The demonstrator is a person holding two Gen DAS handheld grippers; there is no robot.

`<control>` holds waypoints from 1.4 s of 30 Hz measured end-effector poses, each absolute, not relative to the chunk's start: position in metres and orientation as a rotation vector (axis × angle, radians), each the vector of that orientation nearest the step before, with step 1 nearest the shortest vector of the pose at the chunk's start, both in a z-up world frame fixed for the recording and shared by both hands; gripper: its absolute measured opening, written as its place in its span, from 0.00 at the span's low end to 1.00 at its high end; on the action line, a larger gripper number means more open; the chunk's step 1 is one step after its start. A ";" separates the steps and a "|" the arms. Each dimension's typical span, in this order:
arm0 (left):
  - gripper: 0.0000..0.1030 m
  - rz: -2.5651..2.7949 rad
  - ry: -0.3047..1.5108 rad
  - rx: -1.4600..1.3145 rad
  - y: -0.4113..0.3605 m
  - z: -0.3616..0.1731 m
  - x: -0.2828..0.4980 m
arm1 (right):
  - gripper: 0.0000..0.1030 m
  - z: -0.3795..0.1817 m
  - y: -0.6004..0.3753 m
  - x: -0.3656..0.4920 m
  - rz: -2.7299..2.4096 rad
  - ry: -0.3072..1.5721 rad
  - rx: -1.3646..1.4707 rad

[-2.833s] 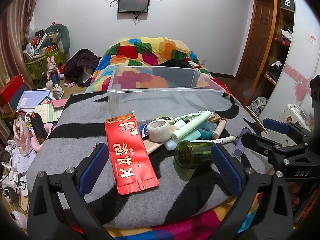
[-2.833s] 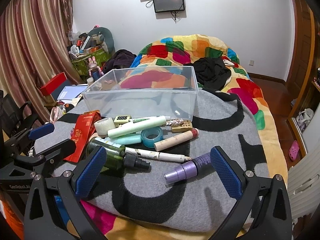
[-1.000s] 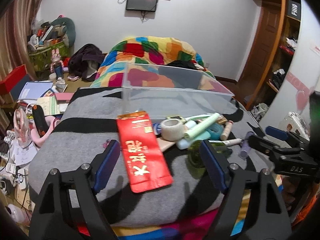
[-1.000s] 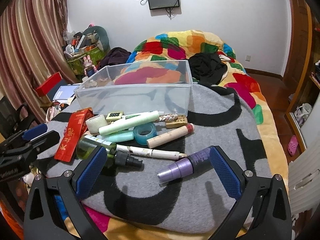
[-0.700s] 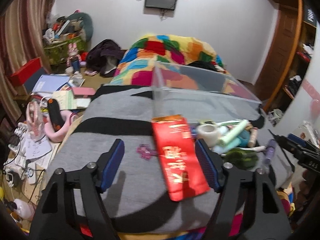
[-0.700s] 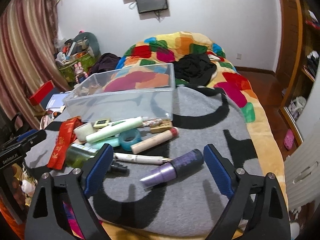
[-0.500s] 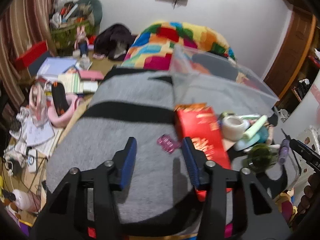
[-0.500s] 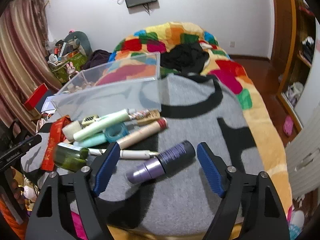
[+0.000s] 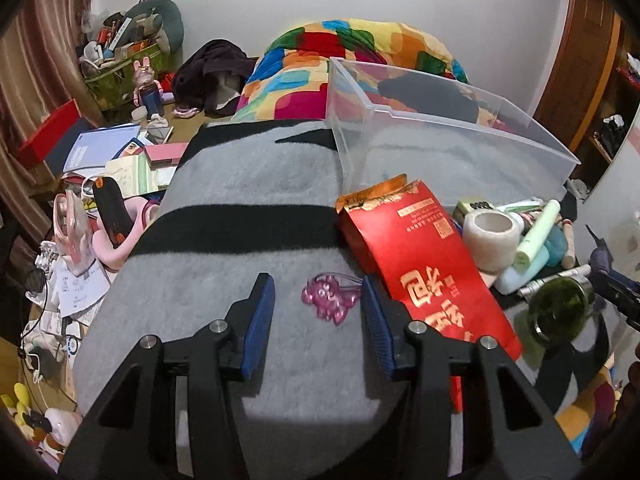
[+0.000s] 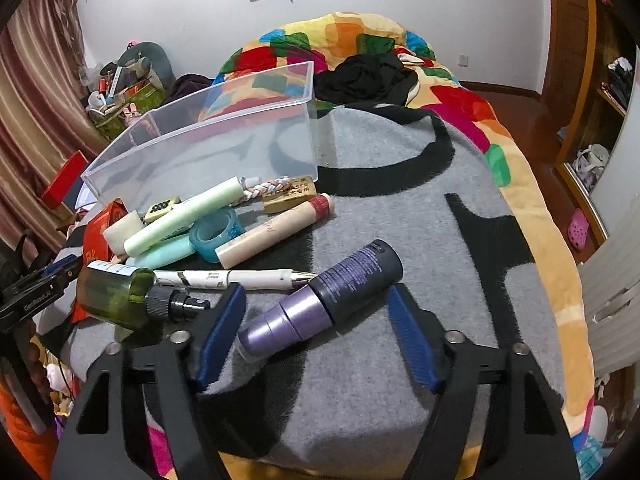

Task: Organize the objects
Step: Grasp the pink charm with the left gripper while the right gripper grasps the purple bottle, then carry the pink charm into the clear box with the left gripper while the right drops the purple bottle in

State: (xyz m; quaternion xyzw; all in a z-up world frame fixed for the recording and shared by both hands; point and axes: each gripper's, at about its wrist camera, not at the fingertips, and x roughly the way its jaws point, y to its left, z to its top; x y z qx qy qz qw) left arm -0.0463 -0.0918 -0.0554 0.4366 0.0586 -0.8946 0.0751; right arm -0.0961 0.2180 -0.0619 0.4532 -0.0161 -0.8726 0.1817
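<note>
The left gripper [image 9: 318, 318] is down over a small pink charm [image 9: 330, 298] on the gray blanket [image 9: 224, 280]. Its fingers have just been closing. The charm lies between them, but the pads do not touch it yet, so the fingers are apart and hold nothing. The right-hand finger sits just beside the edge of the red packet [image 9: 424, 256].

The right gripper [image 10: 318, 334] is down around a purple bottle [image 10: 320, 302] lying on its side. Its fingers have just been closing too. The bottle is between them, but there is a gap on each side, so nothing is held.

The clear box [image 10: 208, 140] sits at the far side of the blanket. It looks empty. The other things lie in a heap in front of it.

What could go wrong?

- The charm is flat and thin. The pads may close above it and miss it, or pinch the fuzzy blanket too.
- The finger by the red packet may catch the packet and drag it along.
- The bottle is round and lies slanted across the gap. It may turn, roll or slip out when squeezed.
- The green bottle [image 10: 120, 298] and the white pen [image 10: 228, 278] are very near the right gripper's left finger. They may get bumped.
</note>
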 end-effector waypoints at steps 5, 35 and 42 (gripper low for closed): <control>0.29 -2.688 0.154 1.275 -0.089 -0.056 -0.047 | 0.41 -0.064 0.228 -0.102 -2.471 -0.093 1.298; 0.29 -2.958 0.197 0.892 -0.075 0.052 -0.061 | 0.23 0.018 0.204 -0.128 -2.499 -0.028 0.941; 0.29 -2.952 0.256 0.917 -0.081 0.053 -0.096 | 0.22 0.023 0.178 -0.156 -2.426 0.002 0.944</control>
